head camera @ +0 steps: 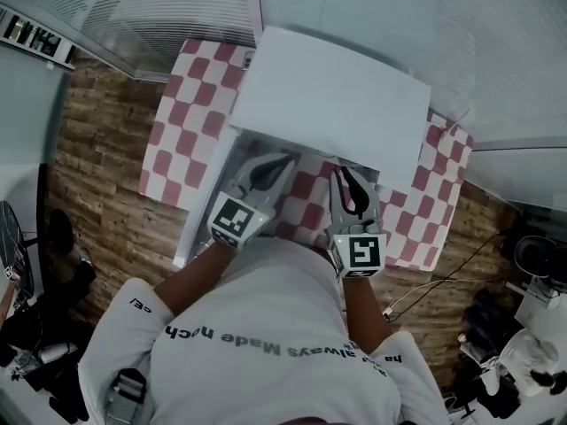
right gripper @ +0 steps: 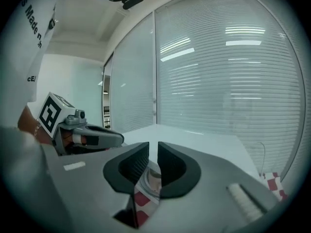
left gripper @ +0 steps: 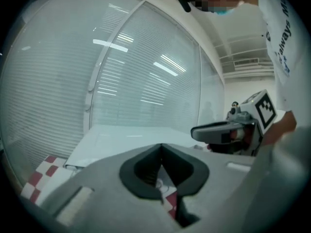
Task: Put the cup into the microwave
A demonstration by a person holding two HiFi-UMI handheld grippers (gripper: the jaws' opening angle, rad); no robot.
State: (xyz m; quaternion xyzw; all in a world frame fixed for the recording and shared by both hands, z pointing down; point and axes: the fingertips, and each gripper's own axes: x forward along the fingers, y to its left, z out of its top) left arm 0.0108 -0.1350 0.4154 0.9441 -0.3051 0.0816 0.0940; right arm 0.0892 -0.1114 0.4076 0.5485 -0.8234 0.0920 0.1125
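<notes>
The white microwave [head camera: 328,104] stands on a red-and-white checked cloth [head camera: 190,122], seen from above. Its door [head camera: 205,204] looks swung open on the left. Both grippers hover side by side just in front of its opening. My left gripper [head camera: 285,161] is shut, tips touching, with nothing in it. My right gripper [head camera: 340,173] shows a narrow gap between its jaws and holds nothing. Through that gap, in the right gripper view, a pale round cup [right gripper: 153,176] shows low down on the cloth. The cup is hidden in the head view.
Glass walls with white blinds [head camera: 159,7] rise right behind the table. The wooden floor [head camera: 106,193] lies to the left, and cables [head camera: 425,290] trail on the floor at the right. The person's white shirt [head camera: 266,343] fills the near foreground.
</notes>
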